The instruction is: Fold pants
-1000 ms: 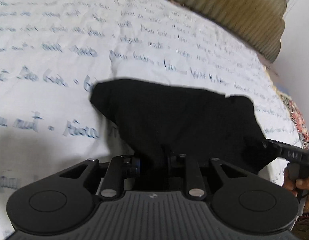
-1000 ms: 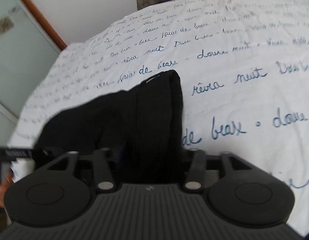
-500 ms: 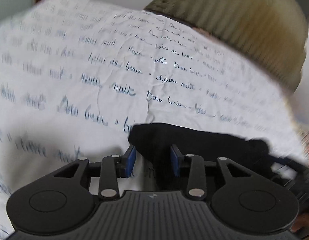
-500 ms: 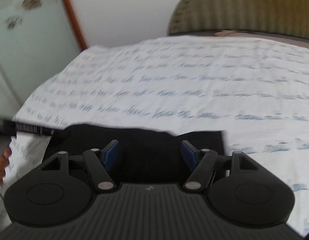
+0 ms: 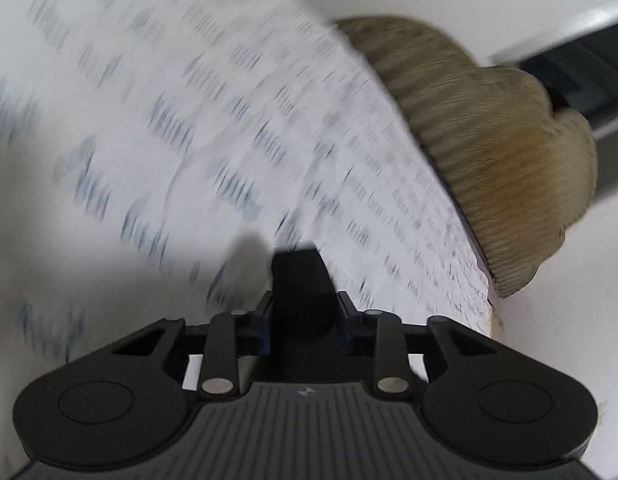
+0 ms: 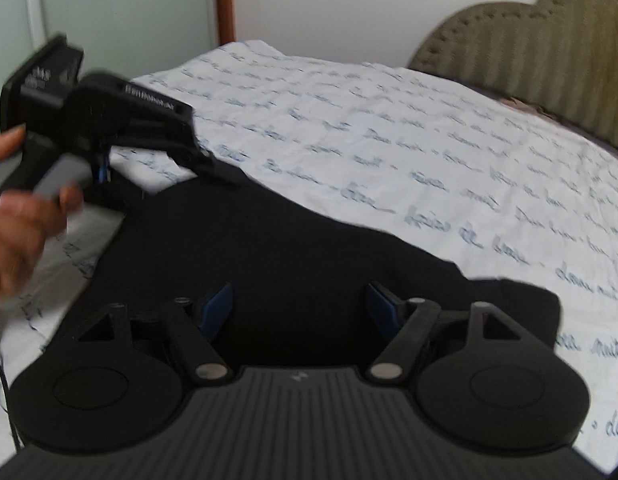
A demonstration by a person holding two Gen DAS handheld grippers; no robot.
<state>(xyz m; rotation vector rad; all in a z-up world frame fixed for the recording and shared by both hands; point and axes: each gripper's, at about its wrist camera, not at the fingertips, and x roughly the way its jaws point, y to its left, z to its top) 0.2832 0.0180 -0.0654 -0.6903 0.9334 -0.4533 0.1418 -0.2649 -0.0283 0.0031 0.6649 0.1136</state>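
Note:
The black pants (image 6: 293,256) lie folded on the white bedsheet with blue script (image 6: 429,152). My right gripper (image 6: 299,306) is open, its blue pads apart just above the near edge of the pants, holding nothing. My left gripper (image 5: 305,316) is shut on a corner of the black pants (image 5: 299,280) and lifts it; the view is blurred by motion. In the right wrist view the left gripper (image 6: 225,174) reaches the far left corner of the pants, with a hand on its handle.
An olive ribbed headboard (image 6: 541,40) stands at the far end of the bed and also shows in the left wrist view (image 5: 489,152). A wooden door frame (image 6: 225,0) and a pale glass panel stand at the left.
Both grippers let go of the pants and opened half a second ago. Now my left gripper has shut on the far left corner and swings upward. My right gripper stays open and has drawn back.

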